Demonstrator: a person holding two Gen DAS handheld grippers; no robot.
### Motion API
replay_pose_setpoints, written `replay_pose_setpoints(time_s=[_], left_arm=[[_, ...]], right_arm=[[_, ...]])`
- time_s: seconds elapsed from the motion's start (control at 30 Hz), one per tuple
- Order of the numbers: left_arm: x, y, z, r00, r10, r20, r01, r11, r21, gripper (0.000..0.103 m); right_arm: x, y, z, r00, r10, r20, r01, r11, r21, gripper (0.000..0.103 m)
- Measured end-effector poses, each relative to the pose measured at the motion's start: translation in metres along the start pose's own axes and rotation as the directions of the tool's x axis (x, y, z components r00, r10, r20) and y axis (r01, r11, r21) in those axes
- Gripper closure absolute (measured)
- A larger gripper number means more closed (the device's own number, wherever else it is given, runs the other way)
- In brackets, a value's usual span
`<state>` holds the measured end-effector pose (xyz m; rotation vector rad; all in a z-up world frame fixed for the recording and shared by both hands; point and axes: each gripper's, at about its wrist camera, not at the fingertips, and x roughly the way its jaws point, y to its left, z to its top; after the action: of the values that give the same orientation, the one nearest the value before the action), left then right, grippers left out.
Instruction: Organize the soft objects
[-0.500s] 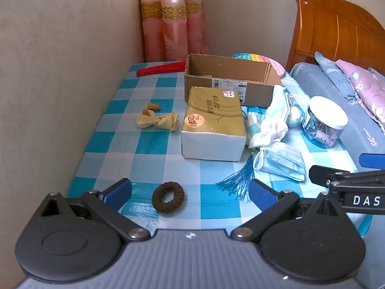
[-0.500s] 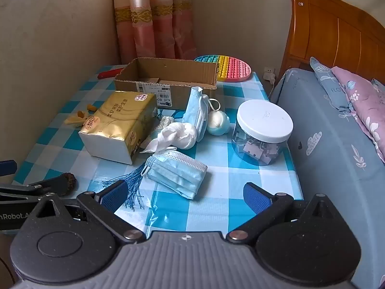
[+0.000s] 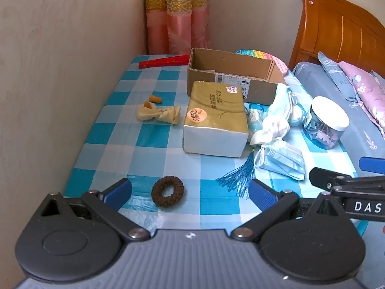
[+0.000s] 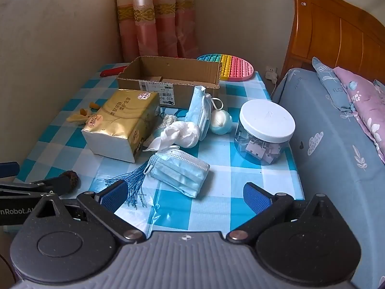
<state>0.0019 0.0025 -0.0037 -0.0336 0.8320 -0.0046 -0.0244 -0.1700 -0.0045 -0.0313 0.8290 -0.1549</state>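
the brown hair scrunchie (image 3: 167,191) lies flat on the checked tabletop (image 3: 120,130) near its front edge, between the spread blue pads of the left tool (image 3: 190,190), which is released and grasps nothing. just to its right a blue tassel (image 3: 238,178) fans out on the cloth. a stack of pale blue face masks (image 4: 179,171) lies flat beside the tassel, ahead of the right tool (image 4: 185,193), whose fingers are also spread wide and bare. behind the masks sits a crumpled white cloth (image 4: 179,134), and a second blue mask (image 4: 199,113) stands on edge against it, leaning near a small pale blue and white ball (image 4: 220,121). left of these, a gold pack of tissues (image 3: 215,118) rests on the tabletop, touching the front of an open cardboard box (image 3: 231,72). a yellowish fabric bow (image 3: 158,114) with two orange pieces (image 3: 155,100) lies well to the left of the tissues. a red flat object (image 3: 163,61) lies at the far edge beside the box. a rainbow bubble pad (image 4: 231,67) is behind the box. a clear jar (image 4: 264,132) with a white lid stands at the right side of the tabletop, next to the bed (image 4: 336,149). pink curtains (image 3: 176,16) hang in the corner.
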Motion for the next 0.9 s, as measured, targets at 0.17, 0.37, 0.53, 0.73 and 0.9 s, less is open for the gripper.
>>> replay_pose_setpoints(time_s=[0.17, 0.37, 0.53, 0.73, 0.9], left_arm=[[0.0001, 0.0003, 0.0005, 1.0, -0.001, -0.003, 0.001, 1.0, -0.001, 0.001], [-0.0005, -0.0005, 0.0006, 1.0, 0.007, -0.008, -0.007, 1.0, -0.003, 0.001], [0.0002, -0.0009, 0.0002, 1.0, 0.011, -0.02, -0.011, 1.0, -0.007, 0.001], [0.0004, 0.0003, 0.0006, 1.0, 0.009, -0.023, -0.01, 1.0, -0.01, 0.001], [0.0006, 0.0004, 0.0005, 1.0, 0.009, -0.025, -0.009, 1.0, -0.01, 0.001]], right_arm=[[-0.0001, 0.0004, 0.0005, 1.0, -0.003, -0.001, 0.003, 1.0, -0.001, 0.0], [0.0001, 0.0006, 0.0006, 1.0, 0.002, 0.0, -0.002, 1.0, 0.0, 0.0], [-0.0015, 0.0022, 0.0002, 1.0, 0.002, -0.002, -0.002, 1.0, -0.005, 0.0], [-0.0016, 0.0028, 0.0004, 1.0, 0.002, -0.002, -0.002, 1.0, -0.006, 0.0], [-0.002, 0.0027, 0.0003, 1.0, 0.002, -0.002, -0.002, 1.0, -0.006, 0.0]])
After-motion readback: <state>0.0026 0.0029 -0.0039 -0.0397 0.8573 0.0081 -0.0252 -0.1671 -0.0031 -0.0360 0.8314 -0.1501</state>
